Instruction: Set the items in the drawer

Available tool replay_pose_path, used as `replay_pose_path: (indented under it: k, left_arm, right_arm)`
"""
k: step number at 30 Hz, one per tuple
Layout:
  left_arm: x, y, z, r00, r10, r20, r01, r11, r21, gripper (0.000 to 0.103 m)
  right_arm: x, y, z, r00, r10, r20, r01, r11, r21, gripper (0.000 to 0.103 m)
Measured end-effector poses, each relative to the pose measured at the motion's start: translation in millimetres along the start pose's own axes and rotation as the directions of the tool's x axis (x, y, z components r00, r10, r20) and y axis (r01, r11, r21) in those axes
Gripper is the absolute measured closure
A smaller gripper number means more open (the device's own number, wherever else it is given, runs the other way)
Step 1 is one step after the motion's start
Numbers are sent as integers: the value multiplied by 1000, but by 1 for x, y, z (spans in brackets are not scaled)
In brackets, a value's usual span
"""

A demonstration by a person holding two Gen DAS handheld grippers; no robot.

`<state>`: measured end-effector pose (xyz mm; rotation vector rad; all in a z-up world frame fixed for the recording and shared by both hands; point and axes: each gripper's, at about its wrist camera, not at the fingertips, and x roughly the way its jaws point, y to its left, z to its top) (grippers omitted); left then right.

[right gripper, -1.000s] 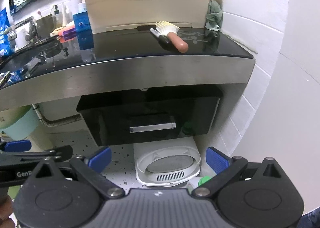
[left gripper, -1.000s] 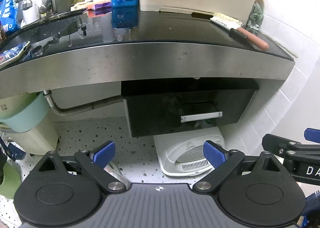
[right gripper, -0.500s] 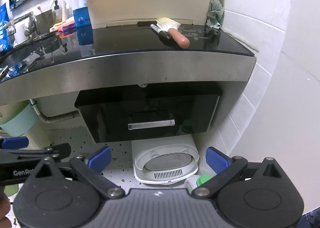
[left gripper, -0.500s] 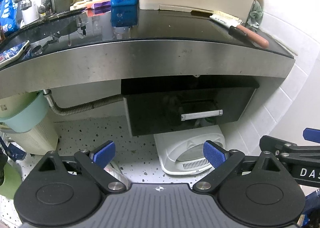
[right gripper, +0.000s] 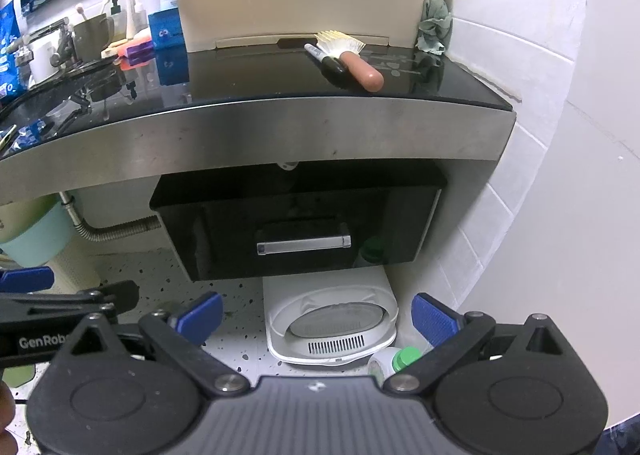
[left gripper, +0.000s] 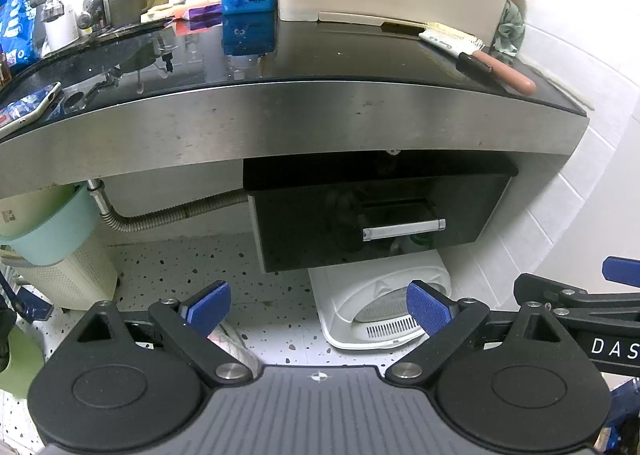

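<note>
**Where things lie in front of you**

Under the dark glossy countertop point(right gripper: 248, 87) you have the black drawer with metal bar handle point(right gripper: 304, 244). On the countertop, the brown-handled brush point(right gripper: 352, 59) lies before the cream plastic tub point(right gripper: 304, 3), a black marker pen point(right gripper: 326, 59) touching its left. Below the drawer, a white floor appliance point(right gripper: 332, 327) stands.

- My counter point(left gripper: 360, 63) shows a glossy black top that mirrors the things on it, with a brushed, scuffed metal front edge point(left gripper: 280, 123).
- I see the drawer point(right gripper: 304, 223) faced in glossy black, with a satin metal handle point(right gripper: 304, 244).
- The hose point(left gripper: 168, 215) is ribbed metal.
- The bin point(right gripper: 296, 3) looks like matt cream plastic.
- The brush point(right gripper: 352, 59) has a smooth reddish handle and pale bristles.
- The floor point(left gripper: 192, 263) is speckled and smooth.
- My fingers point(left gripper: 426, 311) carry textured blue pads on matt black plastic.
</note>
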<state>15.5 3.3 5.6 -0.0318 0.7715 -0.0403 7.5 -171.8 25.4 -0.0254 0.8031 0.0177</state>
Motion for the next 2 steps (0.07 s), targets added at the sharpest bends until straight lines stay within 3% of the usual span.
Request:
replay_pose_path:
  k: [2]
  left_arm:
    - [0, 0, 0, 1000, 2, 3, -2, 1000, 1, 8]
  right_arm:
    - [0, 0, 0, 1000, -1, -1, 1, 1000, 1, 2]
